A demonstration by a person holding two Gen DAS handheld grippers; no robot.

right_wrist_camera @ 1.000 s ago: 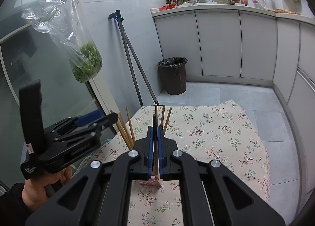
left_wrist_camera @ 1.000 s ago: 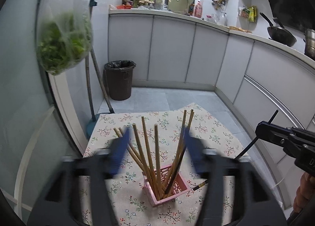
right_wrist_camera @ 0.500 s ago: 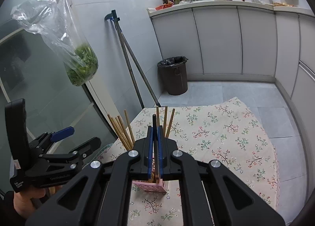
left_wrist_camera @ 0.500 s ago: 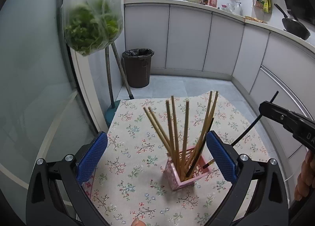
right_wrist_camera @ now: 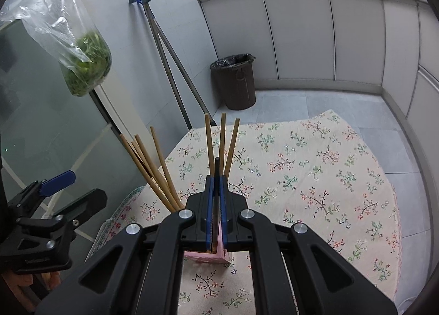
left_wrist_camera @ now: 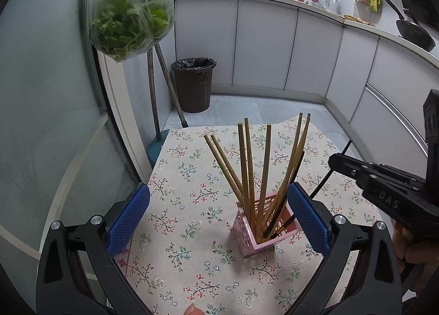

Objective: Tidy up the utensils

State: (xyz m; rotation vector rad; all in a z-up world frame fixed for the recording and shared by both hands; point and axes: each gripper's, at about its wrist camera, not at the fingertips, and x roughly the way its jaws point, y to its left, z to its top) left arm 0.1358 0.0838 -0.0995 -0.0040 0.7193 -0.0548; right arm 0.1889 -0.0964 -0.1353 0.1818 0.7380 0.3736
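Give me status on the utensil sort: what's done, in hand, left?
Done: a bunch of wooden chopsticks stands in the pink holder. In hand: the right gripper is shut on a dark chopstick, its lower end at the holder's opening. The left gripper is open, empty. Left: release it; no other loose utensils in view.

The right tool (right_wrist_camera: 216, 205) hides most of the pink holder (right_wrist_camera: 204, 256) (only its base shows).
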